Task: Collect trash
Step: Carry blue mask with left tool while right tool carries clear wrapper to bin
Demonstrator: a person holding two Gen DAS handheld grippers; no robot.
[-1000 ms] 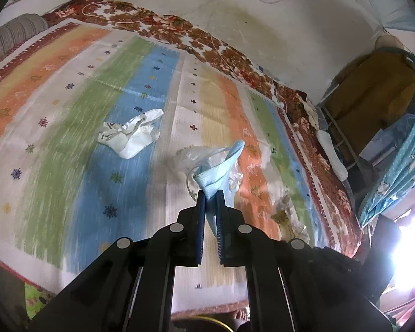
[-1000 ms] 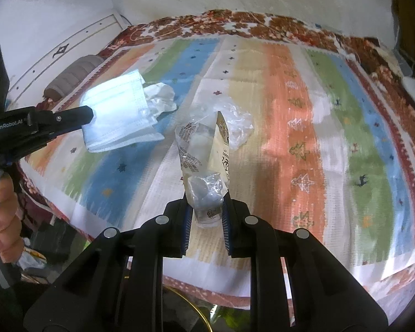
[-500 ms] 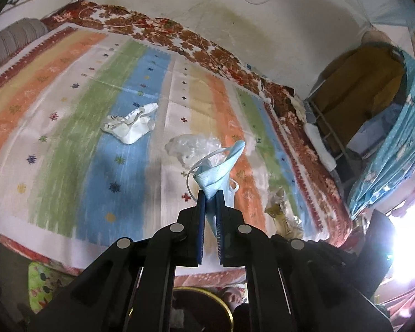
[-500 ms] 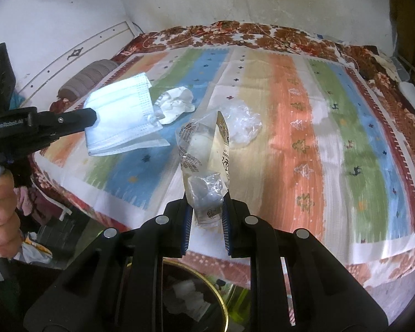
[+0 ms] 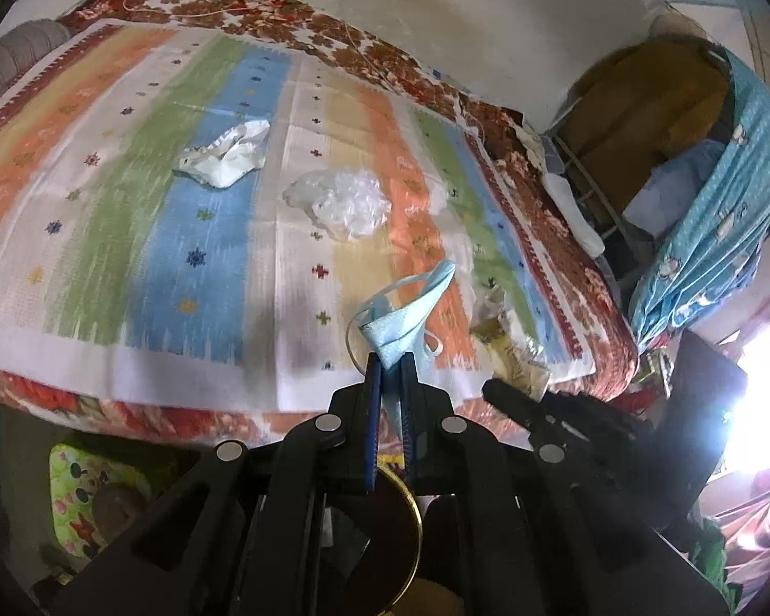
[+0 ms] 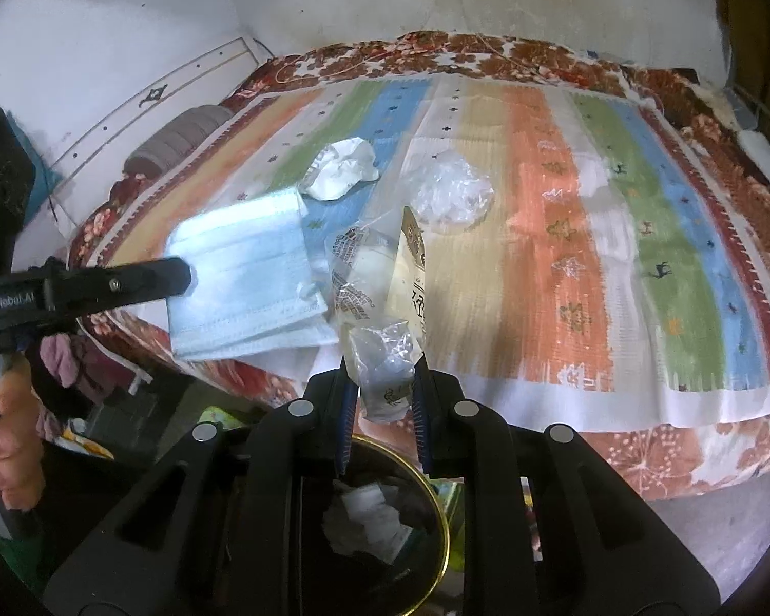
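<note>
The left tool (image 5: 391, 359) is pinching a pale blue pleated face mask (image 5: 405, 313) by one corner, and the mask fans out flat and limp above the foot of the bed. The right tool (image 6: 382, 377) is clamped on a crinkly clear plastic snack wrapper (image 6: 380, 303), which stands up stiffly from its blue pads. Both pieces look nearly weightless. The mask is soft cloth that folds wherever it is nipped, so a corner or edge hold suits it, though its loose ear loops could snag. The wrapper is slick film, best gripped where it is bunched thick, as it is here.

Two more bits lie well apart from the tools on the striped multicoloured bedspread (image 6: 554, 236): a crumpled white paper wad (image 6: 341, 169) on the blue stripe and, near it, a scrunched clear plastic bag (image 6: 451, 195). Both would crush easily and need only a light pinch on a raised fold.

Compared with a second ago, both tools have drawn back past the bed's edge, and a dark round bin with a gold rim (image 6: 436, 513) now sits right under the right tool, with white scraps already inside. The bed litter has not shifted.
</note>
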